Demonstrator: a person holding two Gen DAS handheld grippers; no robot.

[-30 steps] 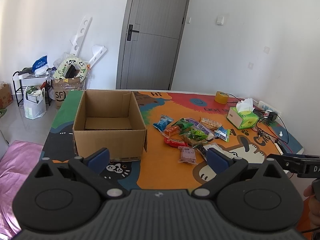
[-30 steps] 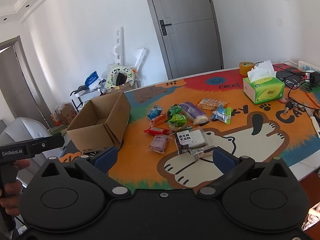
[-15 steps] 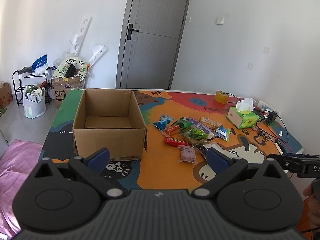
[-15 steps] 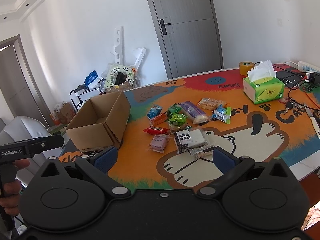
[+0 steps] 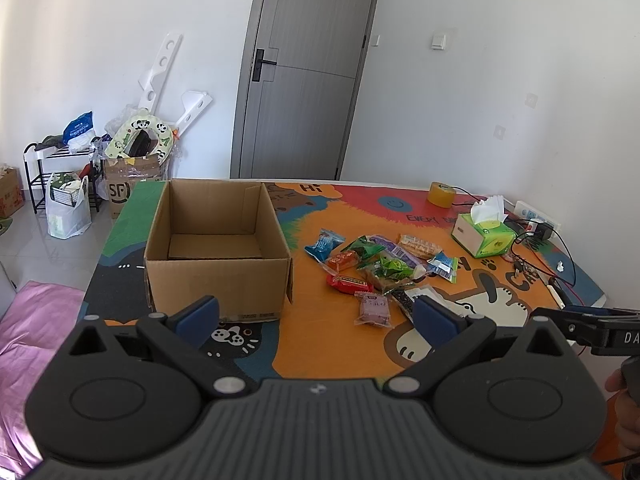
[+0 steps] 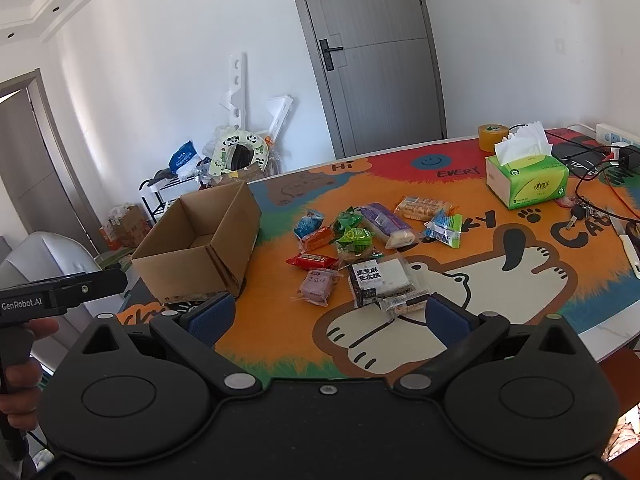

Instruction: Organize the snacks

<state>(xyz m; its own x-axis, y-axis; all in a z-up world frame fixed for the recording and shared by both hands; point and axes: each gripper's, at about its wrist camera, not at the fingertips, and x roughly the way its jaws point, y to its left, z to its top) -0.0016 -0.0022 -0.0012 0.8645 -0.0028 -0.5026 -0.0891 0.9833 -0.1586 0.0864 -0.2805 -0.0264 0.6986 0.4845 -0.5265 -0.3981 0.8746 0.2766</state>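
An open, empty cardboard box (image 5: 218, 240) stands on the left of the colourful table mat; it also shows in the right wrist view (image 6: 200, 248). A pile of several wrapped snacks (image 5: 376, 268) lies to its right, among them a pink packet (image 6: 317, 285), a red bar (image 6: 314, 261) and a black-and-white packet (image 6: 380, 280). My left gripper (image 5: 316, 314) is open and empty, held back from the table's near edge in front of the box. My right gripper (image 6: 328, 318) is open and empty, near the front edge before the snacks.
A green tissue box (image 6: 527, 182), a tape roll (image 6: 491, 136), keys (image 6: 580, 212) and cables with a power strip (image 6: 616, 136) sit at the table's right. Beyond the table stand a grey door (image 5: 304, 76), a shoe rack and bags (image 5: 68, 200).
Both grippers have barely moved; the views shift only slightly. Nothing on the table has moved.
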